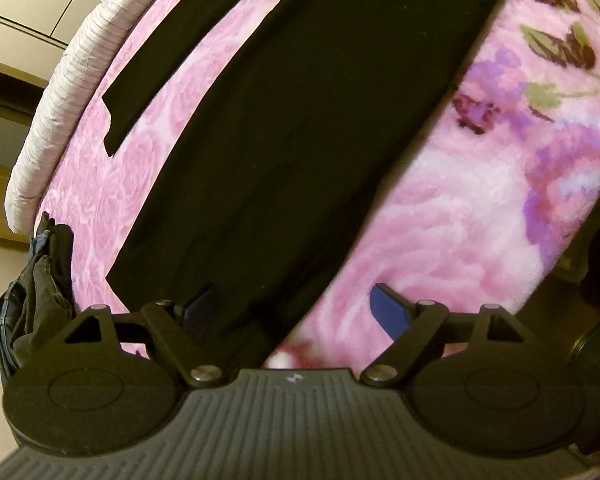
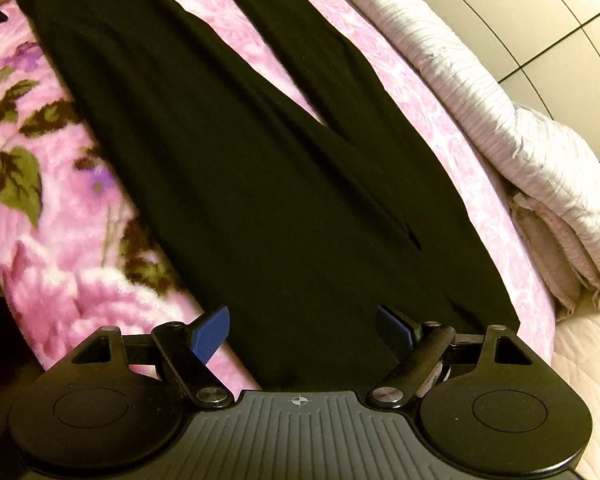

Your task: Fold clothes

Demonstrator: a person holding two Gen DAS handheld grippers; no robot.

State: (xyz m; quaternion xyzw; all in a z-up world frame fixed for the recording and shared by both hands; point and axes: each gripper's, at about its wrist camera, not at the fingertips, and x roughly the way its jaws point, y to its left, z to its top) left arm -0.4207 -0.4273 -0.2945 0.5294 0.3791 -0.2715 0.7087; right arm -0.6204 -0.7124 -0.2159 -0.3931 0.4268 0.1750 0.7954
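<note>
- A long black pair of soft knit trousers [image 2: 228, 152] is lying flat on a pink floral fleece blanket [image 2: 52, 216], its two legs spread apart in a narrow V so that blanket is showing between them.
- The trousers' long axis is running away from both tongs, from the near edge of the bed toward the far side, where a white ribbed quilt [image 2: 480, 92] is lying bunched.
- The right gripper [image 2: 302, 330] is hovering with its blue pads wide apart, straddling the near end of the garment; cloth is lying between and just ahead of the fingers.
- The left gripper [image 1: 292, 306] is also standing apart, holding nothing; only its left pad is sitting over black cloth, the right over bare blanket.
- Judging by this, the right hand is the more squarely placed over the near end.
- A crumpled dark denim garment [image 1: 32, 300] is hanging at the bed's edge in the left view.
- Whether the legs are about to be brought together cannot be settled from here.
</note>
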